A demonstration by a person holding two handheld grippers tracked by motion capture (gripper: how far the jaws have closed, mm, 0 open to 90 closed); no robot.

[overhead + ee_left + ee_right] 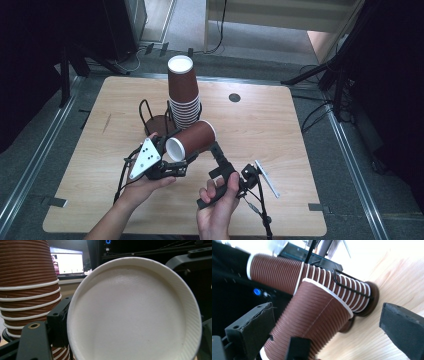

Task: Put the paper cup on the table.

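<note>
A pale wooden table (pixel 280 135) with rounded corners and a fine, straight grain carries everything; one small dark round disc (pixel 234 97) sits in its far half. On it stands one tall stack of brown ribbed paper cups (pixel 183 95), nested upside down, each white rolled rim forming a thin ring down the lower part; about ten rims show. The stack stands in a dark wire cup holder (pixel 152 117) with a round base and two bent loops. One single ribbed paper cup (pixel 192 141), smooth and white inside, lies tilted in the air just in front of the stack. The left gripper (pixel 176 165) pinches its white rim with jaws pressed together on the wall. The right gripper (pixel 216 148) has its jaws spread, the cup's brown body between them.
</note>
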